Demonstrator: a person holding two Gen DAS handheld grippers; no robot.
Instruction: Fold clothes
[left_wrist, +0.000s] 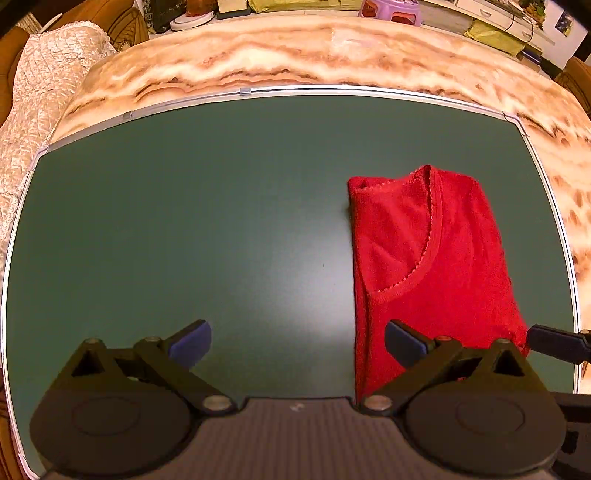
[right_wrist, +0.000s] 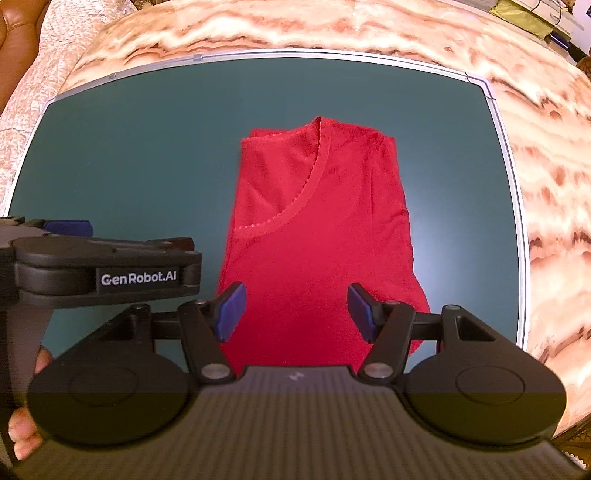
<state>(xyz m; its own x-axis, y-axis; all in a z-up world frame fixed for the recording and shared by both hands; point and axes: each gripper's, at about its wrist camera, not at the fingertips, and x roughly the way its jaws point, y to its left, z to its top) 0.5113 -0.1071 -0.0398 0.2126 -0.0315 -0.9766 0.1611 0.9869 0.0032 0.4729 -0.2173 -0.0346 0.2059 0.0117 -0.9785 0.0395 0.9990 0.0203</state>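
A red knitted top with a scalloped V-neck (right_wrist: 317, 236) lies folded into a long narrow shape on a dark green mat with a thin silver rim (left_wrist: 184, 221). The mat covers most of a bench with a cream and brown marbled surface (left_wrist: 295, 48). The top sits toward the mat's right side, neckline pointing away from the person, both sides tucked in so it forms a tall strip.

The left tool (left_wrist: 297, 343), black with blue pads, hovers over bare mat just left of the garment, its two fingers spread wide apart and holding nothing; its right pad (left_wrist: 404, 341) overlaps the top's lower left edge in the view. The right tool (right_wrist: 293, 312) hangs above the top's near end, fingers likewise apart and empty, the red fabric showing between them.

From the right wrist camera, the left tool's black body appears at the left edge, with a person's fingertips (right_wrist: 24, 430) below it
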